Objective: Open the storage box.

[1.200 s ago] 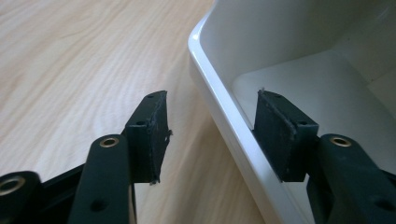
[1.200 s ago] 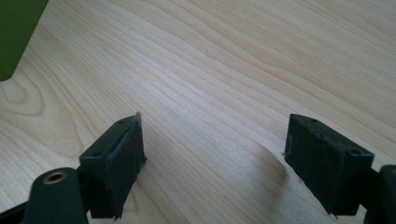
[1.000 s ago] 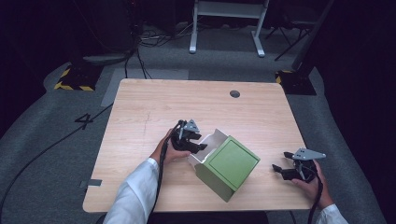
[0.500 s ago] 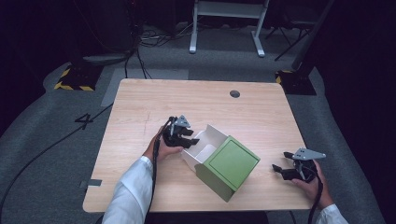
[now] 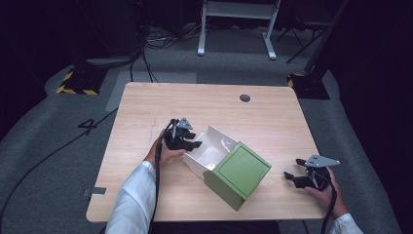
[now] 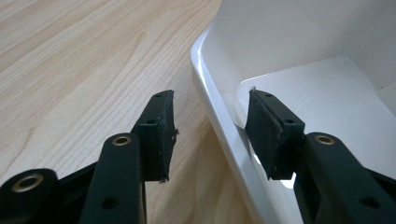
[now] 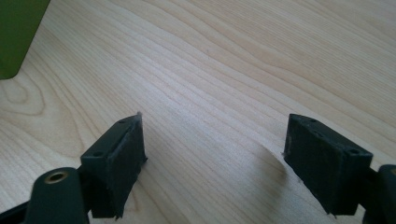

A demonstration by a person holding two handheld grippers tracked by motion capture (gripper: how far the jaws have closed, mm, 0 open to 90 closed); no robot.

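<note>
On the tabletop (image 5: 146, 107), toward the middle of the near half, the left gripper (image 5: 191, 142) sits at the left end of the white box (image 5: 214, 144), held by a hand (image 5: 163, 153) whose sleeve comes up from the near edge. In the left gripper view the jaws stand partly apart and straddle the box's white wall (image 6: 219, 121): one jaw is outside over the wood, the other inside over the white floor, neither pressing the wall. The box lies open near the tabletop's centre, its green lid (image 5: 238, 173) tilted up on the right side, toward the near edge. Well apart from the lid, by the near right corner, the right gripper (image 5: 291, 178) rests low over bare wood. Its jaws are spread wide and hold nothing; the right gripper view shows the green lid's corner (image 7: 18, 32) at far left.
</note>
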